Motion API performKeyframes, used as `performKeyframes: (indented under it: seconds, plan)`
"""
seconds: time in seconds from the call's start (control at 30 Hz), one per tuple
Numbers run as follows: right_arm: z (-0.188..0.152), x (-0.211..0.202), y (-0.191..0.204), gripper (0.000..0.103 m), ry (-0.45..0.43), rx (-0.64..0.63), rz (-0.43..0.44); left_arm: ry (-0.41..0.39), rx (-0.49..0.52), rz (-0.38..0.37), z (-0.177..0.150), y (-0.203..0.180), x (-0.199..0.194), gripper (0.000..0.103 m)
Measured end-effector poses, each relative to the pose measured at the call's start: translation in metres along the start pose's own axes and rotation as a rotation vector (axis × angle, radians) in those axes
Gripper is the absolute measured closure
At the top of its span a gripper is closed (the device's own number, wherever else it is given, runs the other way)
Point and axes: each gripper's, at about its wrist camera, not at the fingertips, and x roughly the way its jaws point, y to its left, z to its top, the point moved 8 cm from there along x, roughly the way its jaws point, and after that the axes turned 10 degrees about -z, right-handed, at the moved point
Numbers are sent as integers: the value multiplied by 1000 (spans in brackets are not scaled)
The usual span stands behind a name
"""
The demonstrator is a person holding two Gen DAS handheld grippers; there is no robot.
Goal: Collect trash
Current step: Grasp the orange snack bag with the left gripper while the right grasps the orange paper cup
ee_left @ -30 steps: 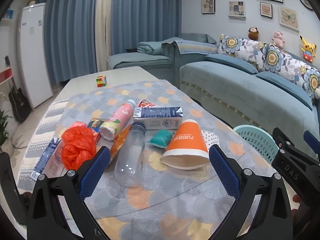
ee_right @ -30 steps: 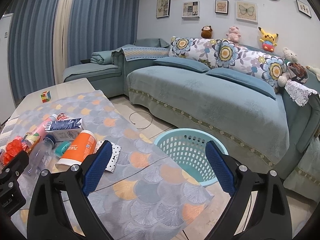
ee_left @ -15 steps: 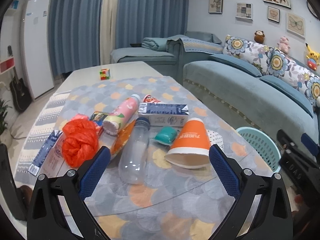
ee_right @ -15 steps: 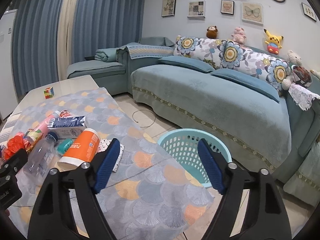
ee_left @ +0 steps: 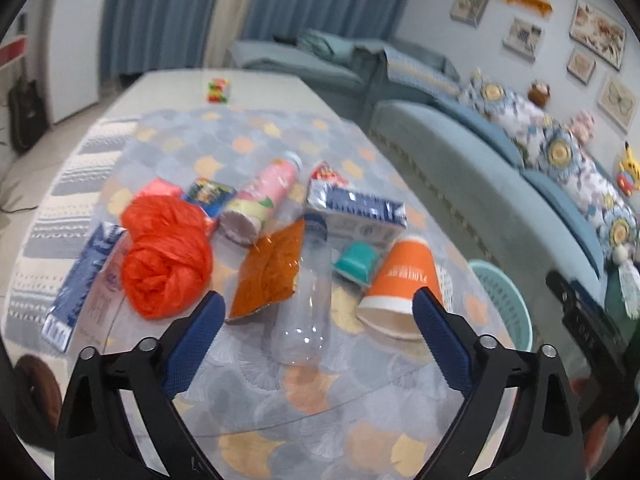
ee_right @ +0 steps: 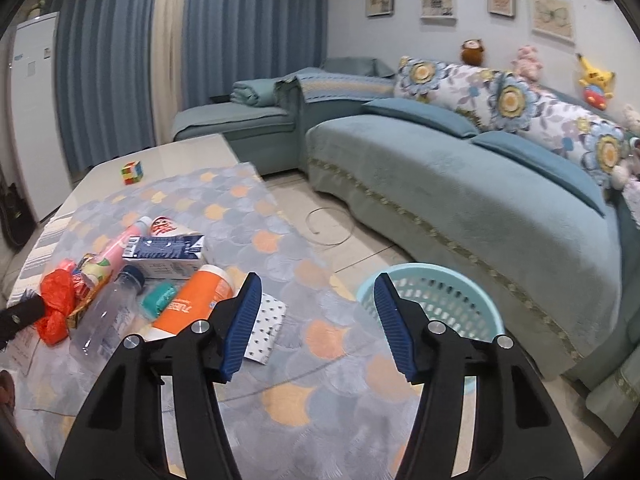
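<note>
Trash lies on the table: a clear plastic bottle [ee_left: 306, 292], an orange paper cup [ee_left: 404, 288] on its side, a red plastic bag [ee_left: 166, 256], an orange snack wrapper [ee_left: 270, 272], a blue-white carton [ee_left: 356, 216], a pink bottle [ee_left: 264, 200] and a teal cap [ee_left: 356, 260]. My left gripper [ee_left: 316, 316] is open and empty, just before the clear bottle. My right gripper [ee_right: 316, 300] is open and empty, above the table's edge between the orange cup [ee_right: 196, 300] and the teal laundry basket [ee_right: 440, 304].
The basket stands on the floor beside the table and shows in the left wrist view [ee_left: 504, 300]. A puzzle cube [ee_left: 218, 90] sits at the far end. A blue sofa [ee_right: 460, 184] runs along the right. A dotted paper [ee_right: 266, 328] lies by the cup.
The left gripper has tilted down and moved closer to the trash pile. The right gripper's jaws have narrowed, and it has swung left toward the table.
</note>
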Motion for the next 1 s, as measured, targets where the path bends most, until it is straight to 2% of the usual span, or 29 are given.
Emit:
performKeyframes:
  seconds: [0.07,0.27,0.3,0.37,0.43,0.5,0.63,0.83,1.0]
  plan:
    - [2,9,10,48,28,-25,52,30,10,11,1,5,8,14]
    - [3,27,46,47,98,-65,187,193,34,85,0,25,53,16]
    - [2,31,53,44,115,-69,207,204,39,103,0,29,60,20]
    - [-1,37,63,40,142,-82,236,223,45,124,-1,34,68,22]
    - [-6,46,76,38,177,-104,264,233,31,131,-1,41,74,24]
    - [-12,54,86,38,215,-119,287,240,0,96,-1,45,78,26]
    - [-25,69,104,35,291,-130,324,241,-37,21,0,48,77,41]
    - [-45,92,114,34,397,-96,320,218,3,-1,1,41,71,60]
    - [-51,98,125,33,465,-49,385,194,-19,-27,6,44,67,78]
